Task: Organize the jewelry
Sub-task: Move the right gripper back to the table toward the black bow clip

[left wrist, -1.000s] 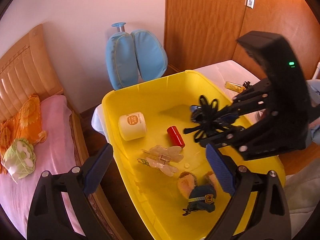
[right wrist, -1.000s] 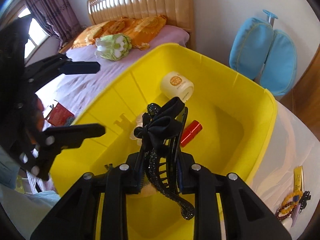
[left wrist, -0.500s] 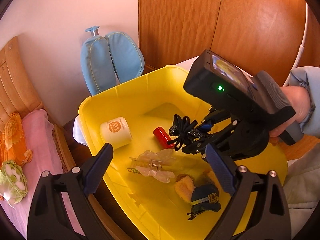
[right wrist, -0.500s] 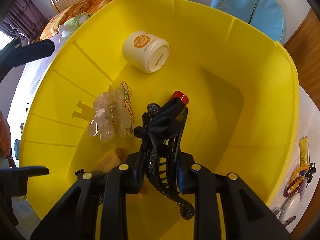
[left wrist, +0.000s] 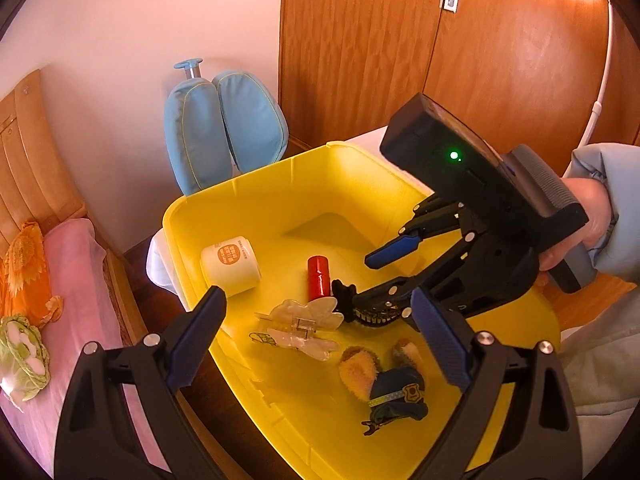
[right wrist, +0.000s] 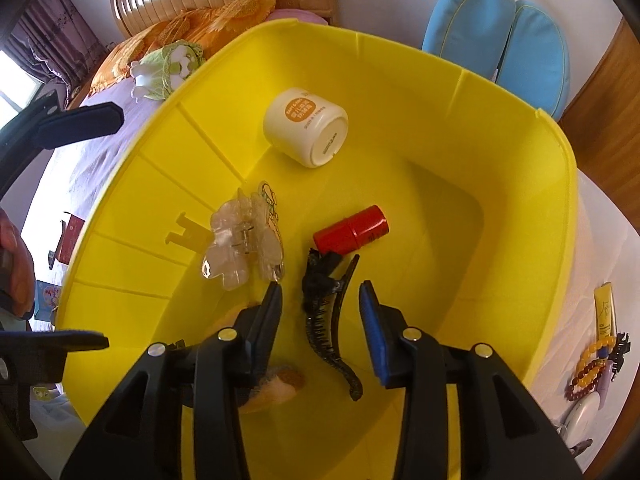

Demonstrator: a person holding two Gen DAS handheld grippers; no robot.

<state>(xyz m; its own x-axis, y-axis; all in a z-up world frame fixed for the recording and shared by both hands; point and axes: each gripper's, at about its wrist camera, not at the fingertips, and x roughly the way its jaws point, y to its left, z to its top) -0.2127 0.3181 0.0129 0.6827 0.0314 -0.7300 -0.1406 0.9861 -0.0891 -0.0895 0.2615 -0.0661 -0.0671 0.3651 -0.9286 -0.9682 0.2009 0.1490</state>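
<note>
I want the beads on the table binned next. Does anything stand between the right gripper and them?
Yes: the bin's yellow wall. The right gripper, jaws just opened, is inside the bin over the black clip; the beads lie outside.

Black bow hair clip [right wrist: 325,312] lies flat on yellow bin [right wrist: 460,128] floor beside red tube [right wrist: 352,230].

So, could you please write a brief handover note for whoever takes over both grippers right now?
Right gripper: open, jaws have just been opening, black bow hair clip between them, released onto the floor of the yellow plastic tub.
Left gripper: open, empty, above the tub's near edge.
Done, in the tub: clear butterfly claw clip, red cylinder, cream jar, plush toy.
Left: bead bracelets on the white surface outside.
</note>
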